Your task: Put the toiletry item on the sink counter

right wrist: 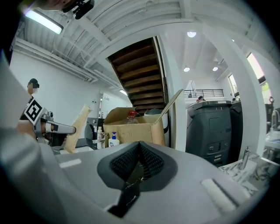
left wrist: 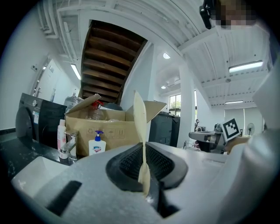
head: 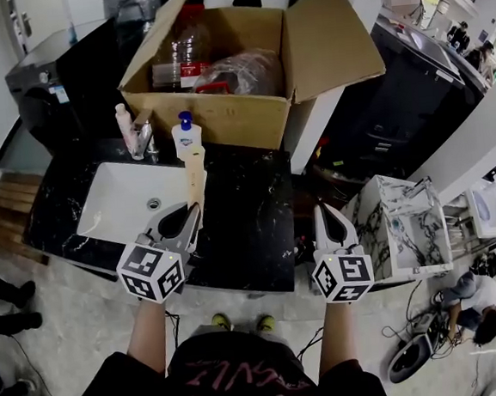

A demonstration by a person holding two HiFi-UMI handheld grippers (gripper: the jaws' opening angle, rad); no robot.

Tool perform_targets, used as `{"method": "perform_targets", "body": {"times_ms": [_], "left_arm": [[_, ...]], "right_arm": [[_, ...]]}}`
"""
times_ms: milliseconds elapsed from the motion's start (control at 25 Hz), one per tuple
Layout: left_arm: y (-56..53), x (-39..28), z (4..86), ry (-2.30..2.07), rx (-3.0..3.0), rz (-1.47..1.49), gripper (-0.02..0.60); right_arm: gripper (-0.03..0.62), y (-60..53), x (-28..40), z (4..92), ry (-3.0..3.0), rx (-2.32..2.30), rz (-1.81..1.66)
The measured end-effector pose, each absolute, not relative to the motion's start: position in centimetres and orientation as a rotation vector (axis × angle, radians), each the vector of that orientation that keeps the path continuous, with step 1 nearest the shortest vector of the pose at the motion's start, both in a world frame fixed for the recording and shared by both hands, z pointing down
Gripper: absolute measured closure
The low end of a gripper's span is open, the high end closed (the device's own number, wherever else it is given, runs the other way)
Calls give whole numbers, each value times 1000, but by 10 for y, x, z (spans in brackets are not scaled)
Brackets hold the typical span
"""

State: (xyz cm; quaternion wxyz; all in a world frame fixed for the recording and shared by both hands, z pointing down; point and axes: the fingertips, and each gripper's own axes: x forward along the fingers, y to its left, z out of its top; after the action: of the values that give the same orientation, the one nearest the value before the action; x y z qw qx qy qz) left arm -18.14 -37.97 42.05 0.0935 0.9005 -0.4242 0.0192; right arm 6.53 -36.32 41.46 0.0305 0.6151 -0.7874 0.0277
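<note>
Cardboard box (head: 214, 109) holds bottles (head: 185, 47); left gripper (head: 191, 213) fingers pinch a beige strip (head: 195, 176), right gripper (head: 328, 212) fingers closed, empty.

box (head: 224, 117) crowds counter (head: 255, 227) (front free)

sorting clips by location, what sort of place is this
Likely a workshop with a mock bathroom: a black counter with a white sink, a cardboard box behind, cables across the bare floor.
</note>
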Motion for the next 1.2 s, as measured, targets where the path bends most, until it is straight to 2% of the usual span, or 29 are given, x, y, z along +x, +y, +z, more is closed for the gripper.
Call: {"method": "perform_targets", "body": {"times_ms": [880,1200], "left_arm": [[-409,-123,406,-1301,2713,114,561],[-424,-106,451,-1242,2632,204,561]], "right_arm": [[582,-396,99,404,-2563,1833,88],[582,-399,106,415,-2554,1820,113]]}}
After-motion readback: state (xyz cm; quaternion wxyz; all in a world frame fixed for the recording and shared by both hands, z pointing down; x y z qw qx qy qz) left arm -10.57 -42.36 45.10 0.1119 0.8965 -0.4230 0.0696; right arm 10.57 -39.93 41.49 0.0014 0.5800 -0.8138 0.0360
